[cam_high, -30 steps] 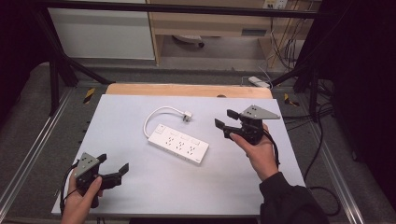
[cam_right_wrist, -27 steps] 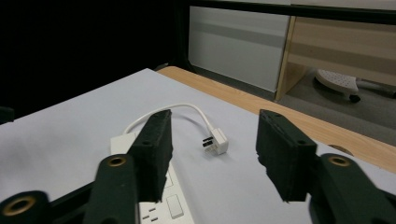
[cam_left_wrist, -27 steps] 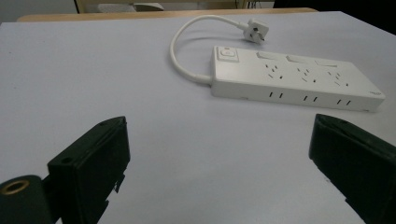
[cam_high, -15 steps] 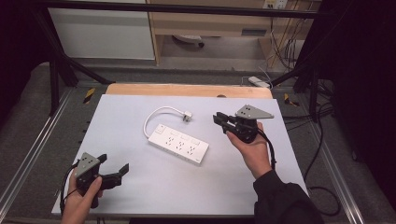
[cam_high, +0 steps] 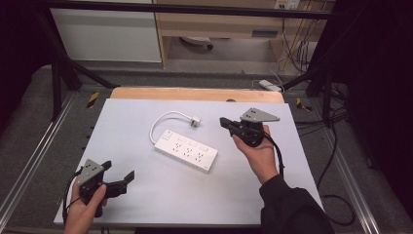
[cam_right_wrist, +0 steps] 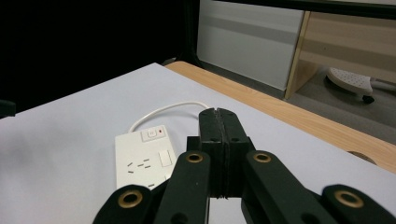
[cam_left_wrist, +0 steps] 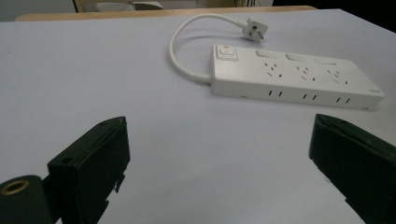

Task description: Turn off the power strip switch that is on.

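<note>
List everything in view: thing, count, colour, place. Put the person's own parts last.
power strip: one, white, middle of the table, lying flat
cord: one, white, loops from the strip's far end
plug: one, white, on the table behind the strip, at the cord's end
table: one, pale grey top with a wooden far edge
cabinet: one, white, on the floor beyond the table
cables: several, dark, on the floor at far right
left gripper: one, black, jaws open, near left corner of the table, holding nothing
right gripper: one, black, jaws just closed together on nothing, right of the strip
left hand: one, at bottom left
right hand: one, with a dark sleeve
</note>
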The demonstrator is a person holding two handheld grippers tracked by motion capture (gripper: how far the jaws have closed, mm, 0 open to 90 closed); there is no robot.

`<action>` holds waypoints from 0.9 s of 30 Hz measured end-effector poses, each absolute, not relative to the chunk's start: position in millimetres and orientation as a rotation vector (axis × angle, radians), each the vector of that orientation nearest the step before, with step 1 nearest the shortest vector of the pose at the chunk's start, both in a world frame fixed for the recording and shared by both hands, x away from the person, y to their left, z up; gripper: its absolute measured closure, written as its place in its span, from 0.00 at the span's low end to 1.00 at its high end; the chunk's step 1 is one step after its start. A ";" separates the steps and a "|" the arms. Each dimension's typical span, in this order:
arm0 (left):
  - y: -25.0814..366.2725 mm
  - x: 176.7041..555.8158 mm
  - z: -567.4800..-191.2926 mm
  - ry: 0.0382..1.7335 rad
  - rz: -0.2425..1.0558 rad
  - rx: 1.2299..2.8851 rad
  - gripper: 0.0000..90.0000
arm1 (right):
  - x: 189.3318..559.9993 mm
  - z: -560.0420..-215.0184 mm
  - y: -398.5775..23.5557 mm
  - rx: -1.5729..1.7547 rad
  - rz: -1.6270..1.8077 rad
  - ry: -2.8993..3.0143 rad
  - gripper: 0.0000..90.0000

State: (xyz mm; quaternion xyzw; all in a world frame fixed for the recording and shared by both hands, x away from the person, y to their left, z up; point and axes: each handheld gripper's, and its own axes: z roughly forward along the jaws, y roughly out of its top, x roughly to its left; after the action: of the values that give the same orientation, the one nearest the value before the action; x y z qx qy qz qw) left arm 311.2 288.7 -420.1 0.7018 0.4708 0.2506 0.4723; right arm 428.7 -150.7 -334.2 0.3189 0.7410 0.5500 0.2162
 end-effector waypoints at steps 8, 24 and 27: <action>288.7 311.2 -420.2 1.152 0.615 1.718 0.06 | 434.2 -336.5 -143.3 0.888 1.511 2.098 1.00; 289.2 311.4 -420.8 1.157 0.622 1.719 0.06 | 446.3 -349.5 -131.3 0.914 1.465 2.159 1.00; 288.8 311.4 -420.8 1.153 0.625 1.728 0.06 | 448.9 -352.5 -128.8 0.920 1.443 2.173 1.00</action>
State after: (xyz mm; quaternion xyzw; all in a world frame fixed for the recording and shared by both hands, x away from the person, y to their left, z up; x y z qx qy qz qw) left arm 311.4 288.8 -420.8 0.7042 0.4698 0.2549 0.4674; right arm 448.9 -128.8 -352.5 0.3267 0.7718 0.5125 0.1867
